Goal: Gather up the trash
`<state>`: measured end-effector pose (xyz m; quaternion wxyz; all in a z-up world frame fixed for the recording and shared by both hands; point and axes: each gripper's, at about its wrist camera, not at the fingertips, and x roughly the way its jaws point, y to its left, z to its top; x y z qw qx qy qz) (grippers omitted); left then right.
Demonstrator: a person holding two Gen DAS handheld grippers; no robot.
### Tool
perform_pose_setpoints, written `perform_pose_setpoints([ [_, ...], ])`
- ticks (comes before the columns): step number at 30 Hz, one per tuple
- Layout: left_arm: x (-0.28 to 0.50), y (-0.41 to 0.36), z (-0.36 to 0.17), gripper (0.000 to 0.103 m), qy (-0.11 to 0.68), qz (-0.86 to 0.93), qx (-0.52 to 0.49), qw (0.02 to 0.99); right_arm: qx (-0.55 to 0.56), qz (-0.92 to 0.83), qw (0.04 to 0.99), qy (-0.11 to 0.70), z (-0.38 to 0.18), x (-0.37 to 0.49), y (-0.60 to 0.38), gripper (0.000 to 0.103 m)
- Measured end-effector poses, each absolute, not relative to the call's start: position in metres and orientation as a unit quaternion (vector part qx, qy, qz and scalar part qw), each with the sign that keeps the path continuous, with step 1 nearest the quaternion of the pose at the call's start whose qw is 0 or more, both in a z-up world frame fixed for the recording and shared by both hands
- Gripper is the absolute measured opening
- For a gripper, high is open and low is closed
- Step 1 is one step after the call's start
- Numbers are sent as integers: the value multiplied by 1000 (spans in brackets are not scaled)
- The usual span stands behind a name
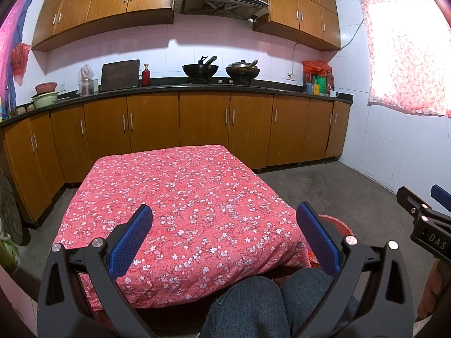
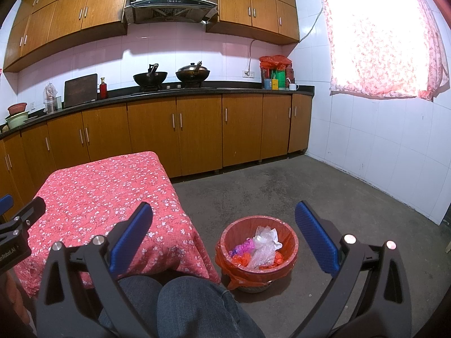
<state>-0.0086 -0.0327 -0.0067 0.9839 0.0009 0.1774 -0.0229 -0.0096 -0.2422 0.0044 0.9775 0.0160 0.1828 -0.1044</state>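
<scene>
A round bin (image 2: 291, 249) lined with a red bag stands on the floor right of the table. It holds crumpled clear plastic (image 2: 265, 242), a purple piece and orange scraps. Its rim shows in the left wrist view (image 1: 336, 221) behind the right finger. The table (image 1: 180, 197) has a red floral cloth with nothing on it; it also shows in the right wrist view (image 2: 107, 194). My left gripper (image 1: 224, 211) is open and empty above the table's near edge. My right gripper (image 2: 224, 211) is open and empty, above and before the bin; it shows in the left wrist view (image 1: 422, 200).
The person's knees in jeans (image 2: 183, 304) sit at the table's near edge. Wooden cabinets (image 2: 197, 129) and a counter with two woks (image 2: 172, 77) run along the far wall. A white tiled wall (image 2: 380, 152) is on the right. Grey floor (image 2: 324, 186) surrounds the bin.
</scene>
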Motion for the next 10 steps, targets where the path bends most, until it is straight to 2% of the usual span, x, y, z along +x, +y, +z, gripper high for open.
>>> perform_pose_setpoints([
  [10,-10,-37,-10,101,177,-20,0,984,16,-104,977,183,5,-10,-242,99],
])
